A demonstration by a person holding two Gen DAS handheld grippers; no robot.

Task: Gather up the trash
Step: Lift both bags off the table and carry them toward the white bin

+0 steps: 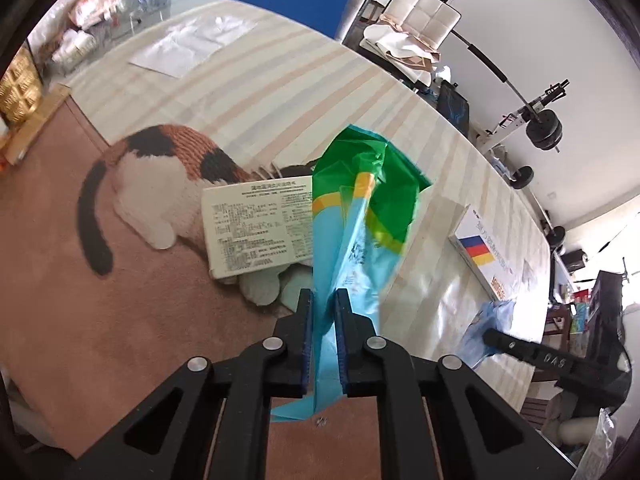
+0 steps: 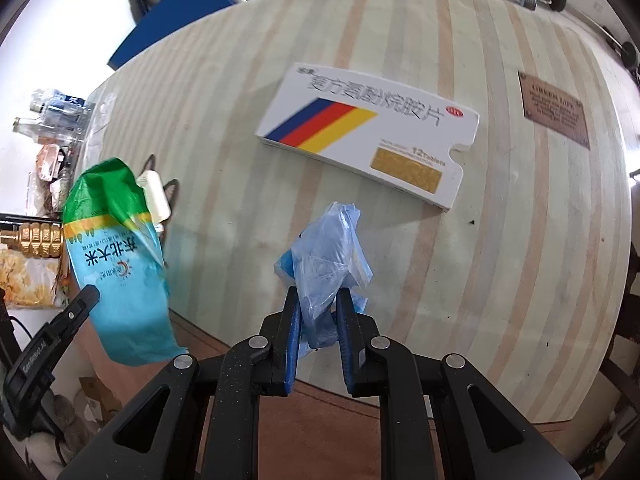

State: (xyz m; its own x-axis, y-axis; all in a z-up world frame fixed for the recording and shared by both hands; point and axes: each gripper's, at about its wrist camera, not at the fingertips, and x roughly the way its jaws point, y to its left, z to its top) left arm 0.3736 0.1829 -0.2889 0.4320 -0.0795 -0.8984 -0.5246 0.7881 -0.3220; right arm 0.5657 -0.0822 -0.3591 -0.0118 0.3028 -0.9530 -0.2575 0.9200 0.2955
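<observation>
While both grippers point steeply down over the striped table (image 2: pixel 224 128), each is pinching a piece of trash. The left gripper (image 1: pixel 323 294) has its jaws pressed tight on a blue-and-green plastic wrapper (image 1: pixel 352 216), which hangs clear of the surface above a white printed box (image 1: pixel 256 228) and a calico cat-shaped mat (image 1: pixel 160 176). From the right wrist view, that wrapper (image 2: pixel 120 264) appears at the left edge of the table. The right gripper (image 2: pixel 316 300) is clamped on a crumpled pale-blue plastic bag (image 2: pixel 328 252), bunched between its blue pads (image 2: pixel 292 344) and held near the table's near edge. A white tablet box (image 2: pixel 368 132) with blue, red and yellow stripes lies flat just beyond the bag. A brown label (image 2: pixel 556 108) sits at the far right.
</observation>
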